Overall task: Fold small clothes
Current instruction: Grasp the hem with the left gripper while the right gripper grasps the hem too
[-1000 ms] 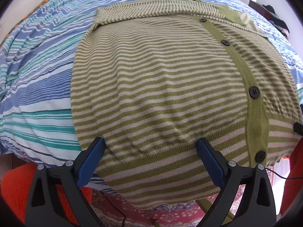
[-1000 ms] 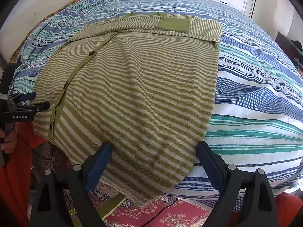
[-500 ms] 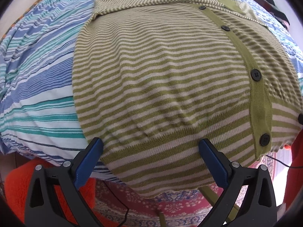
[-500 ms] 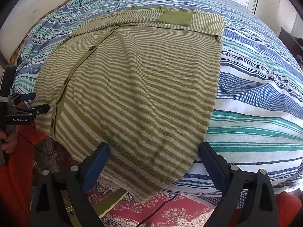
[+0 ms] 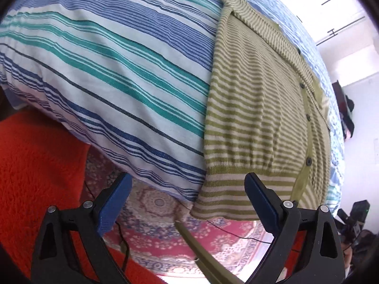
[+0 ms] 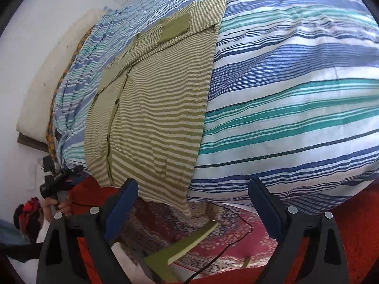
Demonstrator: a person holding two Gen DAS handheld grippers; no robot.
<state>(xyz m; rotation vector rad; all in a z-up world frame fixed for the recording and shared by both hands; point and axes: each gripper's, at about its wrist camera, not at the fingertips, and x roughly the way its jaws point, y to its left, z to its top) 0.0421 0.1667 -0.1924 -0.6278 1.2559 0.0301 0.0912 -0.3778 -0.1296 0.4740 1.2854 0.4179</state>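
Note:
A green-and-cream striped cardigan [image 5: 255, 108] lies flat on the striped bedspread [image 5: 106, 54], buttons up, sleeves folded across the top; its hem hangs over the bed's near edge. In the right wrist view the cardigan [image 6: 156, 108] fills the left half. My left gripper [image 5: 187, 201] is open and empty at the hem's left corner, its right finger over the hem. My right gripper [image 6: 191, 206] is open and empty below the hem's right corner. The left gripper also shows in the right wrist view [image 6: 61, 179], held in a hand.
A patterned red rug [image 5: 189, 241] and an orange fluffy cover [image 5: 35, 165] lie below the bed edge. A green bar [image 6: 189, 243] and a black cable [image 6: 236, 222] cross the floor. A pillow [image 6: 45, 82] sits at the far end.
Both grippers have swung outward: the left one to the cardigan's left hem corner, the right one to its right hem corner. Both views have tilted. The cardigan has not moved.

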